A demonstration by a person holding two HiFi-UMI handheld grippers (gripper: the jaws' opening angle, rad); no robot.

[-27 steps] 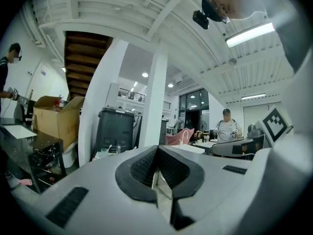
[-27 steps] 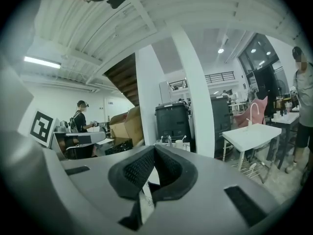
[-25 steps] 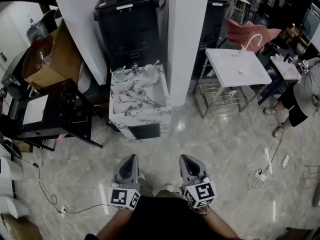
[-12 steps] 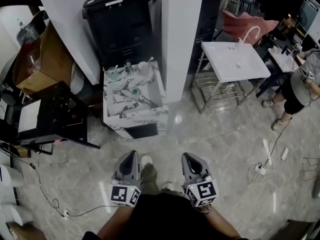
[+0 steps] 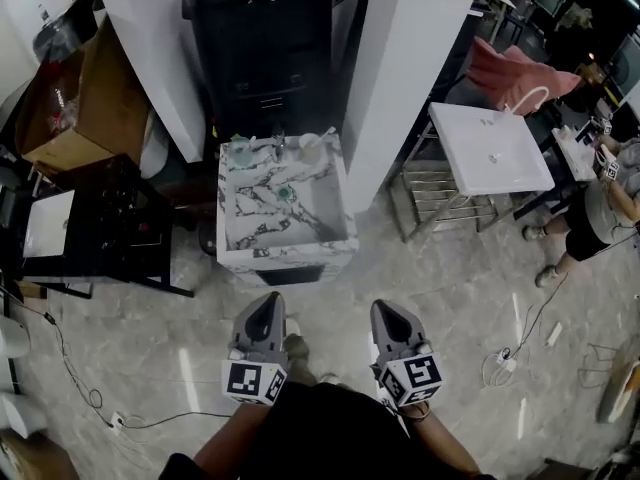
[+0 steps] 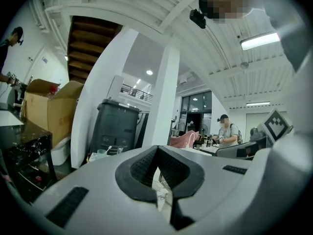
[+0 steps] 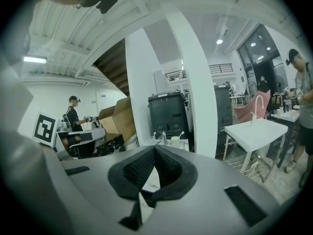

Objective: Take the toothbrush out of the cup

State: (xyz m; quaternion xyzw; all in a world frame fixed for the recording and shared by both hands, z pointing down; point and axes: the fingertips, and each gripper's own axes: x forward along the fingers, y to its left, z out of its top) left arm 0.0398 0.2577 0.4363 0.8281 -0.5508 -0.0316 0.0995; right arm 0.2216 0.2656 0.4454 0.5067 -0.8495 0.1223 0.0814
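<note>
Lower middle of the head view: left claw [image 5: 263, 313] and right claw [image 5: 392, 316], side by side over the floor [image 5: 480, 298], both aimed forward. In its own view the left claw [image 6: 157, 148] has its pads together at the tip with nothing between them. The right claw [image 7: 154, 148] is the same, closed and empty. A shoe [image 5: 295, 346] shows between them.

Further up, centre of frame, is the marble sink worktop [image 5: 285, 260], well apart from both claws. On its back edge a faucet [image 5: 278, 142] stands between a greenish cup [image 5: 240, 151] and a white cup [image 5: 310, 147]. A thin toothbrush [image 5: 318, 134] sticks out of the white cup, leaning right. The greenish cup may hold a stick too; too small to tell. The right gripper view shows the same cup [image 7: 175, 140] and toothbrush [image 7: 181, 134].

Behind, at upper centre, are a black bin [image 5: 268, 38] and a white column [image 5: 415, 58]. A cardboard box [image 5: 85, 98] is upper left, and a white basin stand [image 5: 490, 148] and a person [image 5: 600, 203] are at the right.

Handling, as a guess: the toothbrush is light, stiff, thin and a bit slick. Pinch the free upper handle and lift straight up along its lean. The cup is light and may tip or come along, so the other claw could steady it.

Against half a second ago, the worktop sits a little further right and looks slightly bigger. The bin and column have shifted right too. The claws keep the same spot low in the frame, so this looks like the walk-up, with no reach begun.
</note>
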